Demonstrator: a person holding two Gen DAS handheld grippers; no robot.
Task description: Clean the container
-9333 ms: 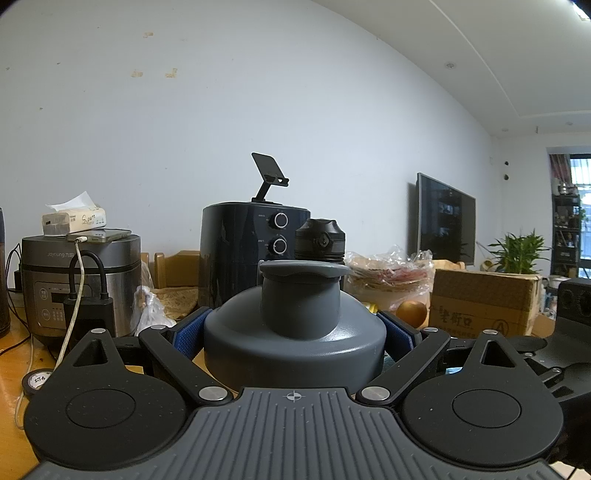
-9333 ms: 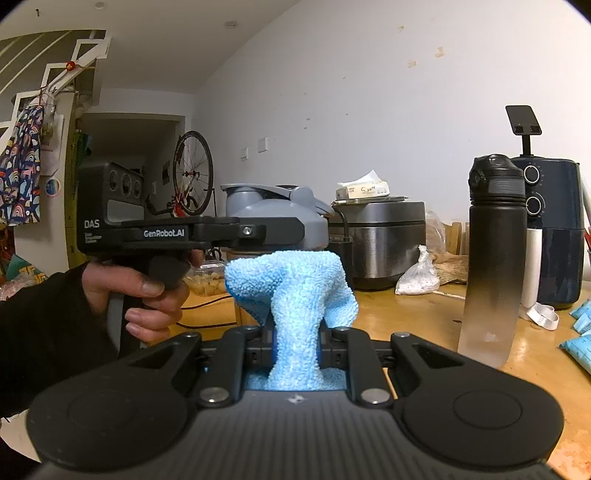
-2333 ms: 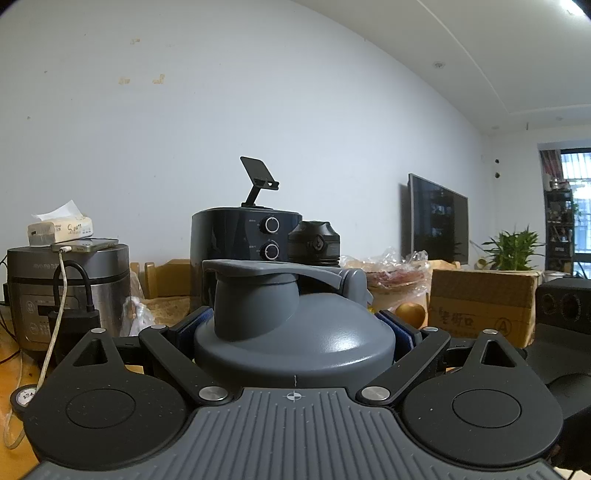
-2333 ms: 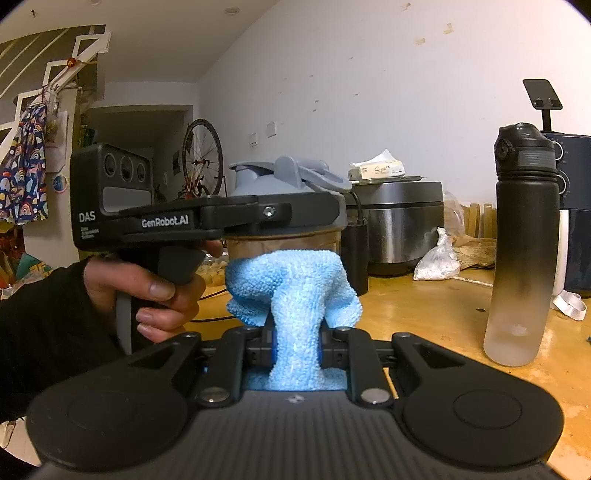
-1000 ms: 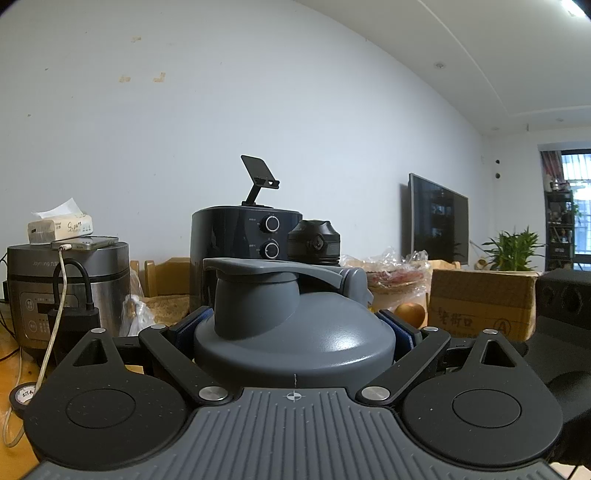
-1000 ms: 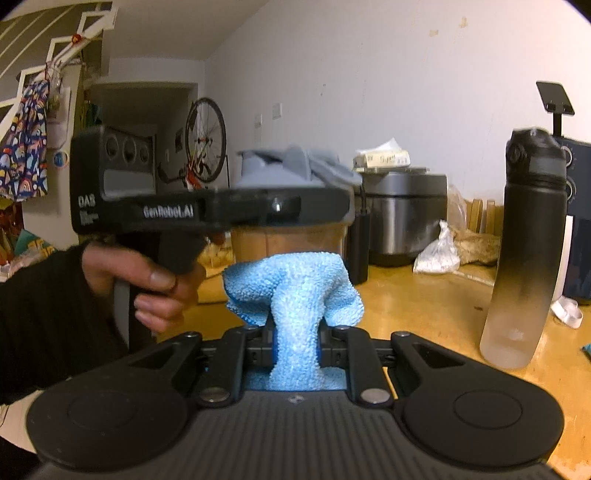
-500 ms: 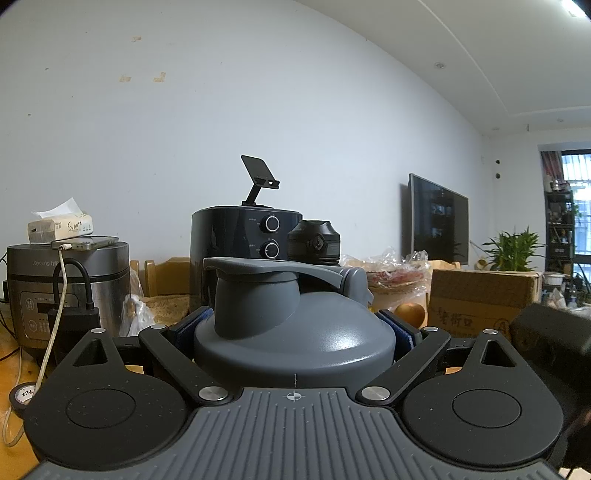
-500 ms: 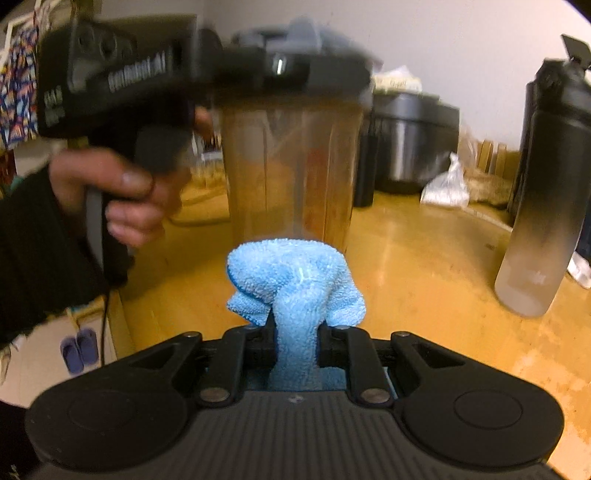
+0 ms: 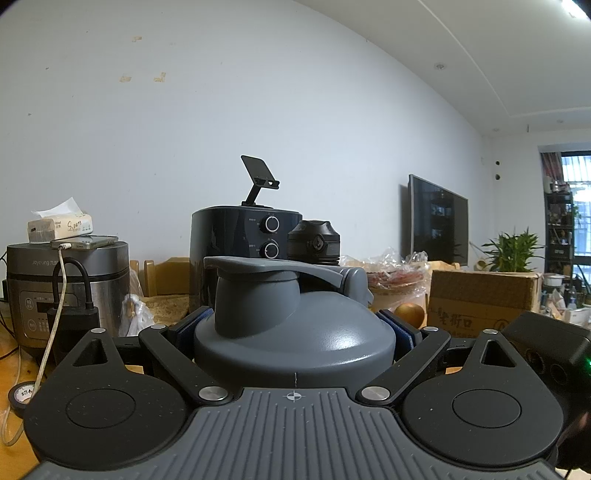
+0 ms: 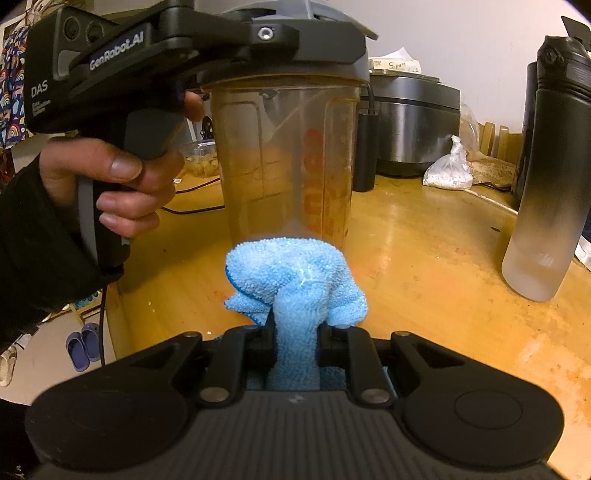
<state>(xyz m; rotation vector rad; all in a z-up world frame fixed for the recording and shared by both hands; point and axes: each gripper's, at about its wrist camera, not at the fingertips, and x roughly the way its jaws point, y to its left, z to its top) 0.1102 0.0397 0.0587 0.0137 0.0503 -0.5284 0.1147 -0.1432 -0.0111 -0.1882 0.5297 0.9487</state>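
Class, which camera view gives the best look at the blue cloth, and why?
The right wrist view. The blue cloth is pinched in the right gripper, bunched in front of the container that the left gripper clamps at the lid. The left wrist view shows no cloth, only the grey lid.

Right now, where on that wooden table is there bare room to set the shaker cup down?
Bare wood lies between the shaker cup and the black bottle, ahead of the blue cloth. Toward the wall it is crowded: rice cooker, knotted white bag and cables.
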